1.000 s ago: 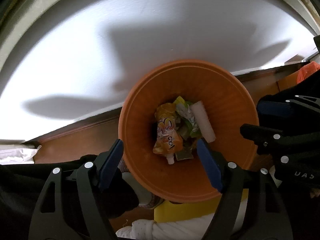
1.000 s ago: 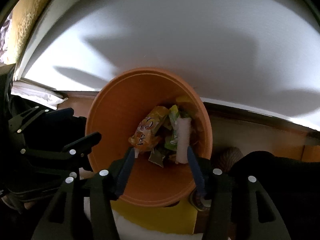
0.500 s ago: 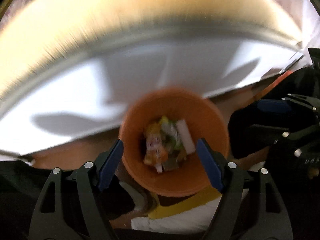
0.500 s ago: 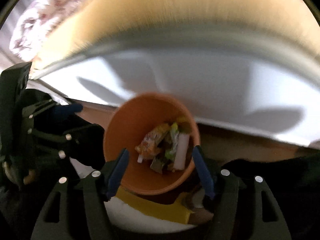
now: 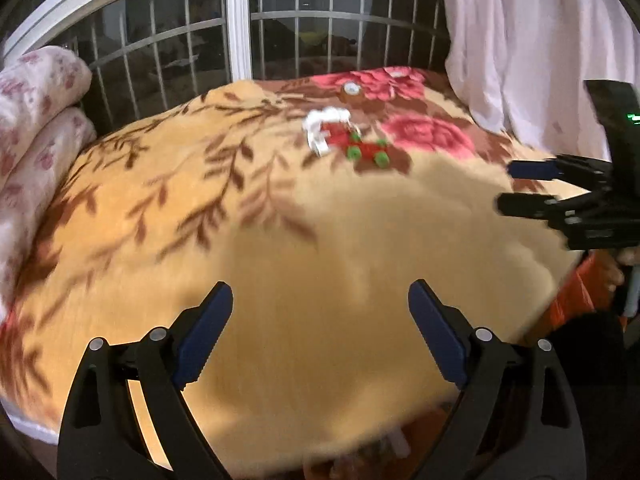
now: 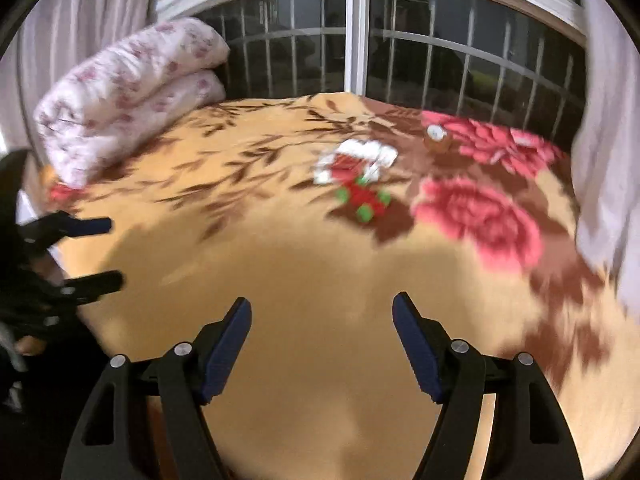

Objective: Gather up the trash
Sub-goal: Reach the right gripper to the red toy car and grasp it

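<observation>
Left tongs: jaws opening, nothing between them, lower centre of the left wrist view. Right tongs: jaws opening, likewise empty, lower centre of the right wrist view.

Trash: a red, white and green wrapper cluster is found on the bed blanket, upper centre, well apart from both tongs, straight ahead. Long axis cannot be told for blur. Neither hand is judged plainly nearer.

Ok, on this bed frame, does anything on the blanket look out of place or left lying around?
Yes. A red-and-white wrapper and a red piece with green spots beside it lie loose mid-blanket, and a small round brown object sits farther back near the window. They look like litter, though blur hides detail. Both grippers are empty, their jaws opening.
</observation>
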Available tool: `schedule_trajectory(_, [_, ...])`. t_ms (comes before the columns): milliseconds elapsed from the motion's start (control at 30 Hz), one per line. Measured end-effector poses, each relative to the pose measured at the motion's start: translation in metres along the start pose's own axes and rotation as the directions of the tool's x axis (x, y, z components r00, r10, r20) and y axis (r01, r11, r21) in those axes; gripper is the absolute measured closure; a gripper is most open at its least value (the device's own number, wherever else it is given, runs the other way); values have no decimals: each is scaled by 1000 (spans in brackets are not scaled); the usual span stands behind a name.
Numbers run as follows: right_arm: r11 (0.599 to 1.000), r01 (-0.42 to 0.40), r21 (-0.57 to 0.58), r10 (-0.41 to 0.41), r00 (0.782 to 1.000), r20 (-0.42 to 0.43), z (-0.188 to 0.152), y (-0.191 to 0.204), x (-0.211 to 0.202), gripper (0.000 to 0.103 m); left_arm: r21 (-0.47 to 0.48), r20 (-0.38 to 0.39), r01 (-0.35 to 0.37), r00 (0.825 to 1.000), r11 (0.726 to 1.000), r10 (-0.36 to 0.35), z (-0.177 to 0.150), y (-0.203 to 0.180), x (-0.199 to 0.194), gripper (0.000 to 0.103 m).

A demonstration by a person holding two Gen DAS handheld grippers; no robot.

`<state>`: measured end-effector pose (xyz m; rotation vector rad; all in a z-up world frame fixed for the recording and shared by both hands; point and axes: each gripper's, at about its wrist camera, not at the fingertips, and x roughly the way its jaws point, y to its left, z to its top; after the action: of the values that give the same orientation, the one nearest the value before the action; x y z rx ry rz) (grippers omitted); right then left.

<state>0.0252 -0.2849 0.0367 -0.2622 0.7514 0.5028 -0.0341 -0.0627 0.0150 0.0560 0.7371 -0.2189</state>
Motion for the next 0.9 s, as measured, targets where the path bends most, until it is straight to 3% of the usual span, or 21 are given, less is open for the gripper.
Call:
schedule_trajectory(200, [996,29,-90,-32,999,-32,52,-25,91,28,-41,1,6,1000,999,-6,43,12,63,16])
schedule_trajectory(300, [991,9,-137,-17,998,-53,68,-31,122,27,-69,-18,-3,1000,998,1,42,21,79,16])
schedule_trajectory(400, [977,-1,-214,-10,999,-51,82,-29,145,24,-114,-64,28,997,993,-35,40,28,93,16])
schedule_trajectory(500, [964,-32,-263,8,996,-90,93,-27,171,24,-131,-61,39,997,991,-47,38,31,95,16])
schedule_trajectory(567, [962,-51,-267,12,989,-148,93,-30,192,30,-137,-64,52,996,989,-61,36,32,96,16])
schedule_trajectory(600, [964,-81,-252,37,984,-174,91,-31,199,38,-139,-68,55,996,989,-65,36,32,97,16])
schedule_trajectory(667, [967,-85,-239,51,988,-145,91,-31,194,62,-142,-81,66,994,988,-78,34,32,100,16])
schedule_trajectory(700, [969,-70,-238,37,990,-140,91,-29,191,66,-144,-84,67,993,987,-79,34,32,100,16])
schedule_trajectory(900, [992,-50,-113,35,990,-135,80,-24,163,66,-157,-79,67,994,985,-80,33,34,102,16])
